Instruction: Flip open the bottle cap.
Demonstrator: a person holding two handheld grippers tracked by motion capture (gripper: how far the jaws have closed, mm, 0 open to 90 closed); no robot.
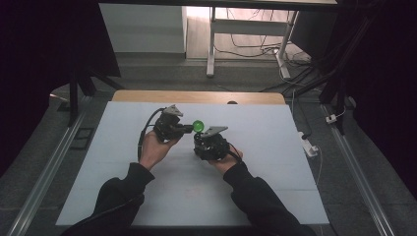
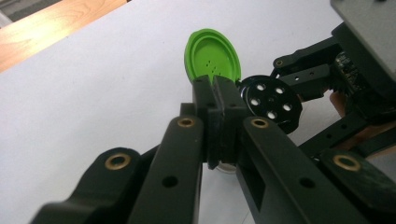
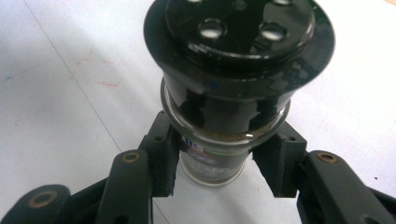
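In the right gripper view my right gripper [image 3: 219, 163] is shut on a glass shaker jar [image 3: 212, 161], one pad on each side of it just below its black top [image 3: 233, 60], which has several holes. In the left gripper view my left gripper [image 2: 215, 91] is shut on the rim of a round green lid [image 2: 212, 53]. The lid stands on edge right beside the jar's black top [image 2: 271, 102]; whether it is hinged to it I cannot tell. From the high view the green lid [image 1: 198, 126] sits between the left gripper [image 1: 191, 129] and the right gripper [image 1: 202, 140], above the table's middle.
A white sheet [image 1: 147, 196] covers the table, with a strip of bare wood [image 1: 196, 96] at its far edge. A white power strip [image 1: 309, 146] and cables lie on the floor to the right. White desk legs [image 1: 211, 49] stand beyond the table.
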